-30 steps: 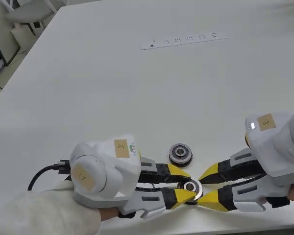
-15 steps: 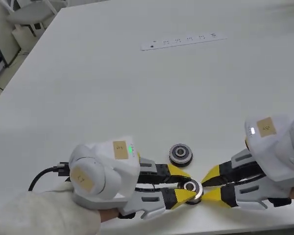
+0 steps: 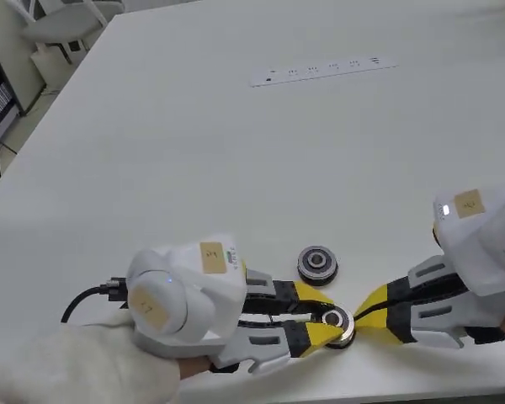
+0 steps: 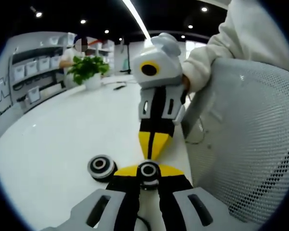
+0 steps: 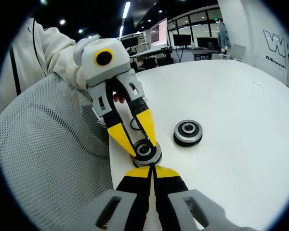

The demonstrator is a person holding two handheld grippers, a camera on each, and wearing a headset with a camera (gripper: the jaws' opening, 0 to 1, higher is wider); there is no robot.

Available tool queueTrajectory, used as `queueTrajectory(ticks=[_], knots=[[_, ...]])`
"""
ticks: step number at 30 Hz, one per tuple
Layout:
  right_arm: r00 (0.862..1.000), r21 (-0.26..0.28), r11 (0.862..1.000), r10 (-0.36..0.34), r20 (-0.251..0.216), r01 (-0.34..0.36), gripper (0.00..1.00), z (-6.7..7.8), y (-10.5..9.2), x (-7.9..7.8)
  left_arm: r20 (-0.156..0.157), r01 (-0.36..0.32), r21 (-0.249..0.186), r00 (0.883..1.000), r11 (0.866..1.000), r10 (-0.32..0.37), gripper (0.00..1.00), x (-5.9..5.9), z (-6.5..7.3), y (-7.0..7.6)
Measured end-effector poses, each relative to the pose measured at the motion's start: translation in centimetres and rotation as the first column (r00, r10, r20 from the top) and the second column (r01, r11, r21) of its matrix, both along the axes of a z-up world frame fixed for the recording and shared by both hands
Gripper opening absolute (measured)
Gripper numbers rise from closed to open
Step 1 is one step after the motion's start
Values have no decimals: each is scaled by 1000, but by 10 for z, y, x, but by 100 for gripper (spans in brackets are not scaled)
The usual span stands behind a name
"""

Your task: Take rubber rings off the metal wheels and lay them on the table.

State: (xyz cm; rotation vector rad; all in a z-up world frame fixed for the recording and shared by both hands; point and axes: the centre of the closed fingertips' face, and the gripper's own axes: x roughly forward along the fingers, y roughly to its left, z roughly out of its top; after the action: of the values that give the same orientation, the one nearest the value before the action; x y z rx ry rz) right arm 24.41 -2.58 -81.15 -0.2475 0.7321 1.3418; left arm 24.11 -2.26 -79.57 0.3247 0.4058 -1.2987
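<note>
Surface (image 3: pixel 236 168): flat, matte white, plain. A long, thin white power strip (image 3: pixel 324 69) lies flat at its far side.

Left gripper (image 3: pixel 326 321): rounded white plastic shell, black fingers with wedge-shaped yellow tips. It reaches in from the left along the near edge. The tips pinch a small metal wheel (image 3: pixel 333 319), one on each side. A black cable (image 3: pixel 84 296) trails from the back of it, and a fuzzy off-white sleeve (image 3: pixel 59 370) shows behind.

Held wheel: a round disc with a bright silvery hub, a dark centre hole and a dark outer band. It sits at the near edge of the surface.

Right gripper (image 3: pixel 359 316): same make, coming in from the right. Its jaws are pressed together into a single yellow point that touches the right rim of the held wheel. I cannot tell whether any rubber is nipped between them.

Second wheel (image 3: pixel 317 262): same shape, lying flat just beyond the held wheel and apart from it, with neither gripper on it. Its black rubber ring (image 5: pixel 188 140) wraps the rim in a smooth, thick band.

Grey mesh chair back (image 5: pixel 48 163): curved, with a fine perforated weave, beside the near edge of the surface in both gripper views.
</note>
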Motion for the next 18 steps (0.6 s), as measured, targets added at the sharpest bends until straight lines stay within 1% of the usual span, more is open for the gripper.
queueTrajectory(ticks=[1,4,6,8,9,10,15,18], knots=[[1000,5,1000,-8,-7,8,0,0,-1,1,3,1,1,1000,1000,-1,14,0,0,0],[998,18,999,-35,-45,36,0,1,-1,2,5,1,2,1000,1000,-1,14,-1,1,1],[997,25,999,-46,-61,48,0,2,0,2,6,2,4,1000,1000,-2,14,-2,1,1],[994,37,997,-69,-86,72,0,3,-1,3,8,2,5,1000,1000,-2,14,-2,1,2],[990,54,994,-86,-109,92,0,5,-1,4,9,2,5,1000,1000,-2,14,-2,1,2],[988,61,993,-94,-122,102,0,6,-1,5,10,3,7,1000,1000,-3,14,-2,1,2],[981,75,989,-115,-154,127,0,6,-2,5,14,3,9,1000,1000,-3,14,-2,1,3],[969,103,981,-140,-205,164,0,10,0,6,14,2,9,1000,1000,-2,14,-2,1,3]])
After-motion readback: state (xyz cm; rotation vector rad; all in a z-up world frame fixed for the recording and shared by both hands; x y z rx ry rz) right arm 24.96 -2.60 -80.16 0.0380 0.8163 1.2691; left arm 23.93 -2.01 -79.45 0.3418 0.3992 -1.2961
